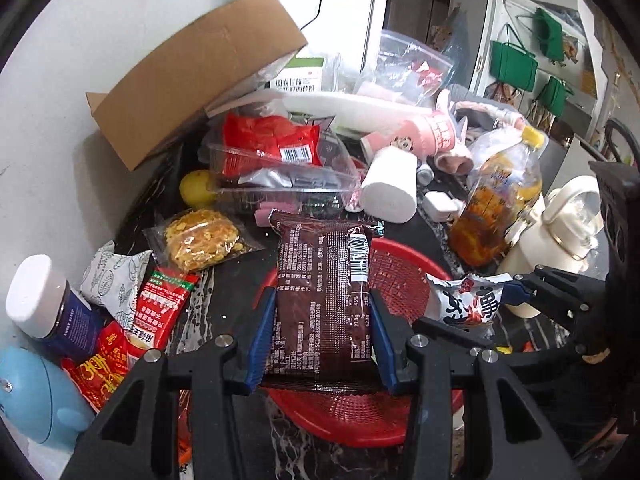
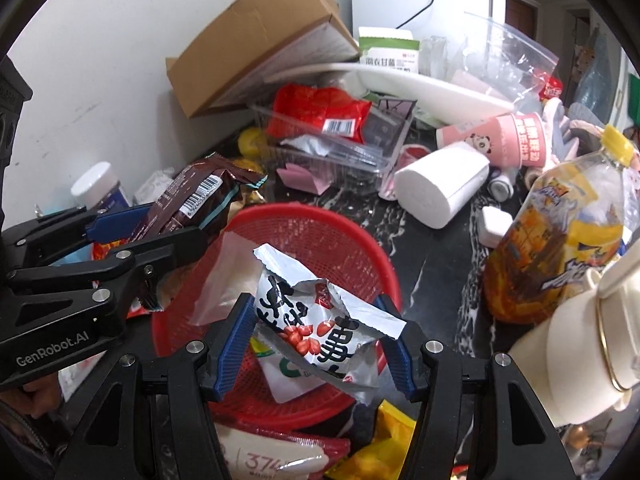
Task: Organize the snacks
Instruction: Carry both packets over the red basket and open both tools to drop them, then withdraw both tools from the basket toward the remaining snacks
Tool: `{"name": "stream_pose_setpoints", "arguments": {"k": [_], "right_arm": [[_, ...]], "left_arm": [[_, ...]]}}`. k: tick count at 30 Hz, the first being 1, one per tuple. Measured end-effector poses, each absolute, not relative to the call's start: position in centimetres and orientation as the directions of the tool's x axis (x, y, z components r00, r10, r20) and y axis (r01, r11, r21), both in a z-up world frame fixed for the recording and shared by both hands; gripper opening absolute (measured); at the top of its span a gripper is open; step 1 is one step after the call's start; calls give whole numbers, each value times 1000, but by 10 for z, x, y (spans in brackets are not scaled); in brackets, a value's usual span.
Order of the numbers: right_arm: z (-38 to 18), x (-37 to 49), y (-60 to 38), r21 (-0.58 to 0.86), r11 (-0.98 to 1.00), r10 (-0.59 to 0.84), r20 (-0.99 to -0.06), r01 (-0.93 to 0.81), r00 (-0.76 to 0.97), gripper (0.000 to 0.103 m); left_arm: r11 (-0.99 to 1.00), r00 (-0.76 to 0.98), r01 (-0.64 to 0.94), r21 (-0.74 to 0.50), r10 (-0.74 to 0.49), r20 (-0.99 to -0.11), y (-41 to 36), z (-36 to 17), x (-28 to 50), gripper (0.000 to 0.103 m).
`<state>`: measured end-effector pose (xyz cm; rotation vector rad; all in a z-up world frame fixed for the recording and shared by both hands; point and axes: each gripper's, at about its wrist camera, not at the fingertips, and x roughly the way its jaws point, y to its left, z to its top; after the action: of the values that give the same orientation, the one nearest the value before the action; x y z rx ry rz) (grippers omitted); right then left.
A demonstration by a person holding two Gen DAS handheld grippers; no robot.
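My left gripper is shut on a brown snack packet, holding it over the near rim of the red mesh basket. My right gripper is shut on a crumpled silver peanut packet above the same red basket. The basket holds a white and green packet and a translucent wrapper. Each view shows the other hand: the right gripper with the silver packet, and the left gripper with the brown packet.
Loose snacks lie left of the basket: a clear-wrapped crispy cake, a red packet, a white packet, a white-lidded jar. Behind stand a clear tray, a cardboard box and a paper roll. An orange drink bottle and a cream jug stand right.
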<state>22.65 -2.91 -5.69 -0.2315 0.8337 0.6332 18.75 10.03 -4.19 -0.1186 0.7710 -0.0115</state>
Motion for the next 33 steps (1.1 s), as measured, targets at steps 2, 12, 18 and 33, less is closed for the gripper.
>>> {"name": "stream_pose_setpoints", "arguments": {"k": [2, 12, 18, 33], "right_arm": [[-60, 228, -28, 46, 794, 424, -757, -606, 498, 61], [-63, 226, -34, 5, 803, 385, -767, -596, 513, 68], [-57, 224, -42, 1, 816, 373, -765, -578, 526, 70], [-8, 203, -63, -23, 839, 375, -701, -544, 607, 70]], "left_arm": [[993, 707, -29, -112, -59, -705, 99, -47, 191, 44], [996, 675, -14, -85, -53, -736, 90, -55, 198, 47], [998, 660, -37, -58, -19, -751, 88, -52, 200, 47], [999, 736, -22, -40, -11, -677, 76, 4, 174, 47]]}}
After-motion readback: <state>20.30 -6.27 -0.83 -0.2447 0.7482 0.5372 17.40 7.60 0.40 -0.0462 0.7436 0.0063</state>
